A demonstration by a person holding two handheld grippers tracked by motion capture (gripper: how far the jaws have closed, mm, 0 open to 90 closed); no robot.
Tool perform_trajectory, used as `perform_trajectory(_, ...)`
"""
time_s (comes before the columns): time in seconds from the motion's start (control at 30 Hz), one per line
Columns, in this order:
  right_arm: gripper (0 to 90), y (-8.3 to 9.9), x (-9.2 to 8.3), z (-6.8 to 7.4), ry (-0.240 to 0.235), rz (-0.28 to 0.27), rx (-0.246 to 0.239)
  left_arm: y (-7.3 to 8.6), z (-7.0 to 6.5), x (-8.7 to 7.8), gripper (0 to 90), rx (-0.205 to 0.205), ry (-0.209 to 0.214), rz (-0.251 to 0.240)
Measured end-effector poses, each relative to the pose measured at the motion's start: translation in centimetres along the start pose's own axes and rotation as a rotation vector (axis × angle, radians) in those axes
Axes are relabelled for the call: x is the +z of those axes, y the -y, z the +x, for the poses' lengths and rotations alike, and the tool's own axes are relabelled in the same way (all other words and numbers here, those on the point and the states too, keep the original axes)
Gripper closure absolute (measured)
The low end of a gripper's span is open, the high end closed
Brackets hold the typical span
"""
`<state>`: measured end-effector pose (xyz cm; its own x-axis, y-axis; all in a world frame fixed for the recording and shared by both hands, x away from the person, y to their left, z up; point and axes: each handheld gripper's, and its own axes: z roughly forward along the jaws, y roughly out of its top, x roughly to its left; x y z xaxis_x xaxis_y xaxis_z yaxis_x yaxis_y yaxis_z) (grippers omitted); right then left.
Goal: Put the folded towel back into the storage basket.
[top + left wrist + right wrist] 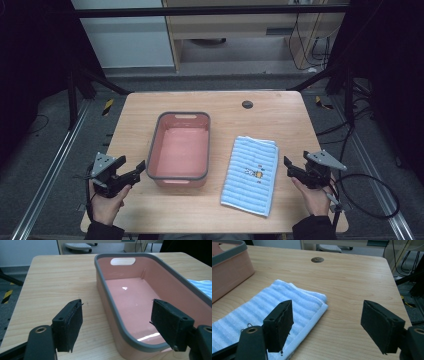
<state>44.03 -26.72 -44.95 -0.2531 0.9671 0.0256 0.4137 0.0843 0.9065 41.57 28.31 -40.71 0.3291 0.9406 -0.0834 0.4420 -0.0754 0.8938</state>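
Left hand [106, 199]: yours, coming in from the near edge of the table [270, 107], to the left of the pink bin [181, 148].
Left gripper [134, 169]: you hold it just off the bin's near-left corner, pointing at it. Its jaws are spread wide with nothing between them. In the left gripper view [117, 323] one jaw sits over bare wood outside the bin wall and the other over the bin's interior, so they straddle the near-left part of the rim; whether either pad touches it I cannot tell.
Pink bin: a rectangular tub with a grey rim [132, 341] and a handle slot [123, 261] in the far wall. It stands upright and its floor is bare.
Towel [251, 174]: a folded, blue-and-white striped cloth with a small printed motif, lying flat just to the right of the bin, close beside it but apart. Its long side runs roughly parallel to the bin's.
Right gripper [291, 168]: you hold it to the right of the bin, just beyond the towel's right edge, aimed towards it. Its jaws are released and grip nothing; in the right gripper view [325, 323] one jaw hangs over the towel's edge [312, 317], the other over bare wood.
Right hand [315, 197]: yours, at the near-right of the table, far side of the towel from the bin.
Cable hole [247, 104]: a dark round grommet beyond the bin's far-right corner.
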Motion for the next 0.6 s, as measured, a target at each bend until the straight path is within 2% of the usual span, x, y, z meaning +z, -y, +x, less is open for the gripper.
perform_trajectory(0.03, 25.9, 0.0, 0.0, 0.0, 0.0, 0.0, 0.0, 0.0, 0.0, 0.0, 24.6, 0.0, 0.0, 0.0)
perform_trajectory(0.17, 25.9, -0.2, -0.1, 0.1, -0.012, -0.011, 0.007, -0.3, -1.6, 0.1, 25.5, 0.028, 0.028, -0.009)
perform_trajectory(0.37, 25.2, -0.7, -0.2, 0.3, -0.02, -0.023, 0.004, -0.9, -3.6, -0.1, 27.3, 0.074, 0.046, -0.033)
perform_trajectory(0.6, 25.1, -1.6, -0.4, 0.2, -0.042, -0.051, 0.017, -1.4, -5.6, -0.1, 27.6, 0.106, 0.081, -0.032)
